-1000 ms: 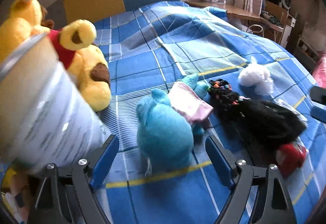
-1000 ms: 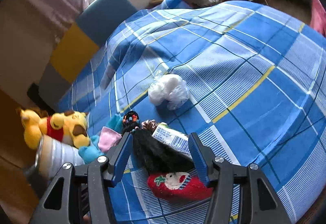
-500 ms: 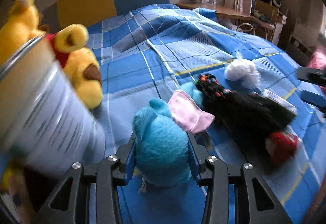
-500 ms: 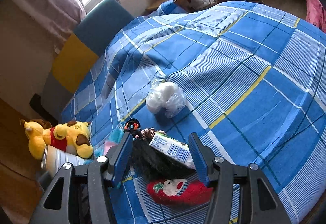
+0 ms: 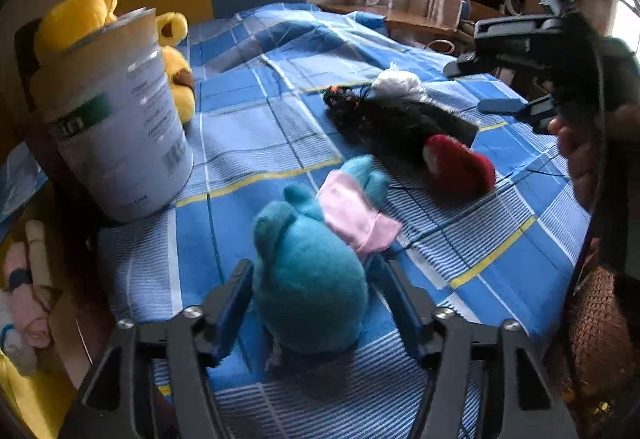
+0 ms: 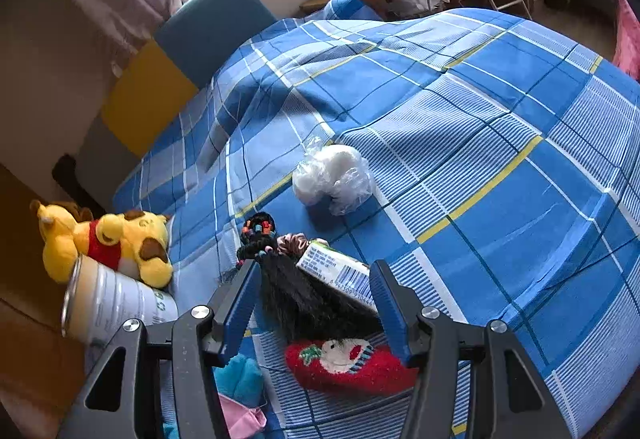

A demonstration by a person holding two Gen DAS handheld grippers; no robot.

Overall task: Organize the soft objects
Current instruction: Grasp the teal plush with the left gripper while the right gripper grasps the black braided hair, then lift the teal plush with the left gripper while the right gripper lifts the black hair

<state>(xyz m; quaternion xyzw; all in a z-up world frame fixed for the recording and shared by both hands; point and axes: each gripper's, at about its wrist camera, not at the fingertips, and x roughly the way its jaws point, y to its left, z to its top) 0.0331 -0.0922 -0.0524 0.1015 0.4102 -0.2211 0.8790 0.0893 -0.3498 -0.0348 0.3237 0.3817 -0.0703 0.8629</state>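
**Left gripper straddling the teal plush, pads off it**

Left gripper: jaws have just been opening. The teal plush toy sits between them, with a visible gap on each side, so it is released rather than gripped. The toy lies on the blue plaid bedspread near the front edge of the bed, and a pink cloth piece is draped over its far end.

Right gripper: jaws apart at a middling width, hovering above the bedspread with nothing pressed between the pads. Seen through the gap: a black hairpiece and a white printed packet lying across it. A red Christmas sock lies just in front of the hairpiece, touching it. In the left wrist view a hand holds this gripper at the right of the frame.

Other items:
- Hair ties with coloured beads at the far end of the hairpiece.
- White ball in clear plastic wrap, a little beyond the ties, apart from them.
- Large white tin standing upright at the left edge of the bed.
- Yellow plush bear with a red shirt just behind the tin, lying on its side.
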